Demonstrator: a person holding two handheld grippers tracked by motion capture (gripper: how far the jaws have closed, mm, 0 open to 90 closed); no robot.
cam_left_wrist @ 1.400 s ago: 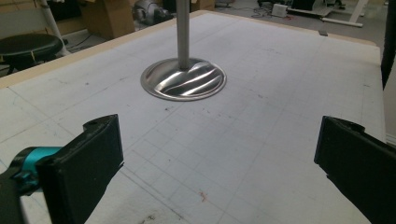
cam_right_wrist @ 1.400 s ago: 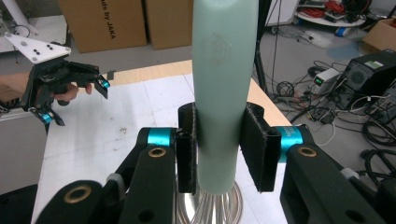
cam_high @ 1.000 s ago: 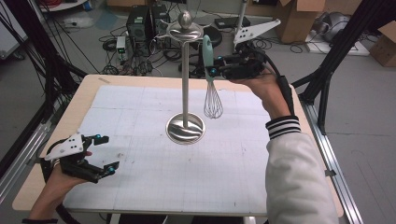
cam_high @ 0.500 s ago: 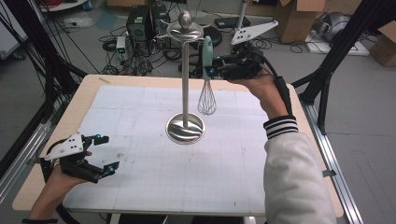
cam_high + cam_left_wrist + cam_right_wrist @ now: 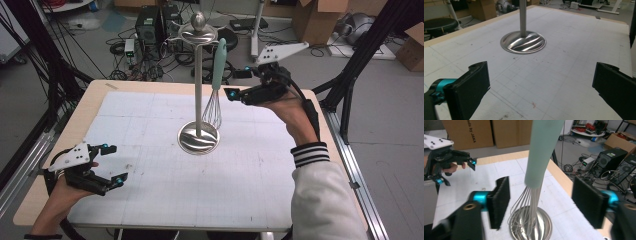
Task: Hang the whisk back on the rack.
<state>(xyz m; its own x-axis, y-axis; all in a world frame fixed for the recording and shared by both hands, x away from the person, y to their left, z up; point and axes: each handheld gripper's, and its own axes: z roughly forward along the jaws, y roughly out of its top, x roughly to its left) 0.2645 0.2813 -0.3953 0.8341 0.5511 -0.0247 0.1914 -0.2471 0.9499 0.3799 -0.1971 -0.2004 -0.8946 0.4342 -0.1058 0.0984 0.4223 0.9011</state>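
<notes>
The high view shows the whisk (image 5: 215, 85) hanging upright from the top of the stand (image 5: 198, 85), wires just above the stand's base, with the right tongs (image 5: 239, 82) level beside its mint handle. The right gripper view shows what that angle hides: the jaws stand wide on either side of the handle, touching nothing. The left tongs (image 5: 114, 163) rest low on the bench (image 5: 150, 200), well in front of the stand, jaws spread wide and holding nothing, aimed at the stand's base.

Open mat (image 5: 150, 130) around left hand-held gripper (image 5: 111, 164); stand (image 5: 199, 90) and hanging whisk (image 5: 215, 85) mid-table.
</notes>
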